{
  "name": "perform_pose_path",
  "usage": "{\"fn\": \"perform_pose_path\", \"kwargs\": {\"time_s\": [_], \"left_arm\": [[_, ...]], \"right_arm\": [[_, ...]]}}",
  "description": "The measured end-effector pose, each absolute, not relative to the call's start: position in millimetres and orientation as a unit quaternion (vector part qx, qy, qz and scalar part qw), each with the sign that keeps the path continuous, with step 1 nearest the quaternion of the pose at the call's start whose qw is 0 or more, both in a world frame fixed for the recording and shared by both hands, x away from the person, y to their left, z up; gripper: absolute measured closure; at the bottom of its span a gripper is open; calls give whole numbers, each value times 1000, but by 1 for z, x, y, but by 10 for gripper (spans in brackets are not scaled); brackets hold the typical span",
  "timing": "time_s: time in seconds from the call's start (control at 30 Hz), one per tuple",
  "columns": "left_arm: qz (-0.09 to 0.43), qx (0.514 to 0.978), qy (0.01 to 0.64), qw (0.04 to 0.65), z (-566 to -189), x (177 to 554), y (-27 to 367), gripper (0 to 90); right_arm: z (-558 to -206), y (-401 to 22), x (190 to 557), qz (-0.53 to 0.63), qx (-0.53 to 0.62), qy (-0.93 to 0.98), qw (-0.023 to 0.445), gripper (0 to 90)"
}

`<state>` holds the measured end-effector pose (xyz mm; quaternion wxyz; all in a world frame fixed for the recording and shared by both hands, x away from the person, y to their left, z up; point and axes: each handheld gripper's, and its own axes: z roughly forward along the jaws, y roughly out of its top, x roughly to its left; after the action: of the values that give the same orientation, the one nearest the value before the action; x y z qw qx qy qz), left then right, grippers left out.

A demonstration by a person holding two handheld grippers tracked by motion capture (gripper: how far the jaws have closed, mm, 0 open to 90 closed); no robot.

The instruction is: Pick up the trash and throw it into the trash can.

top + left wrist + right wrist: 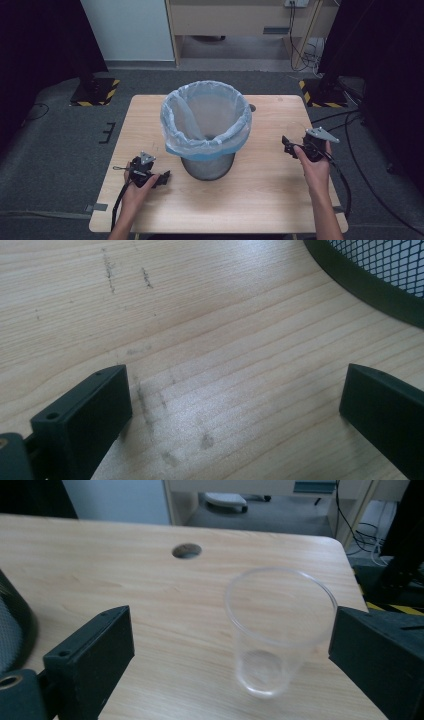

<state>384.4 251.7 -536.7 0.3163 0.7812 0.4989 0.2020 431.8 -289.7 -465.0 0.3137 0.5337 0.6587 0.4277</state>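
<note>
On the worktop, we record:
Right claw: jaws wide, level, flanking an upright clear cup; far jaw beside its rim, contact unclear.
Left claw: wide, empty, low beside the bin.
Cup: right of the bin.

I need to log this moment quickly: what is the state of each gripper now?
Left gripper: open, holding nothing, low over the table.
Right gripper: open, the clear plastic cup stands between its jaws, not yet gripped.
</note>
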Motion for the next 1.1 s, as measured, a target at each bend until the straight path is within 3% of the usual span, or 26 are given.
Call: {"fn": "perform_pose_path", "kwargs": {"time_s": [0.47, 1.1], "left_arm": [[202, 782, 498, 318, -537, 384, 253, 0], [200, 785, 494, 317, -537, 382, 255, 0]], "right_arm": [[-485, -291, 447, 389, 531, 670, 342, 49], [-508, -294, 479, 359, 537, 685, 338, 60]]}}
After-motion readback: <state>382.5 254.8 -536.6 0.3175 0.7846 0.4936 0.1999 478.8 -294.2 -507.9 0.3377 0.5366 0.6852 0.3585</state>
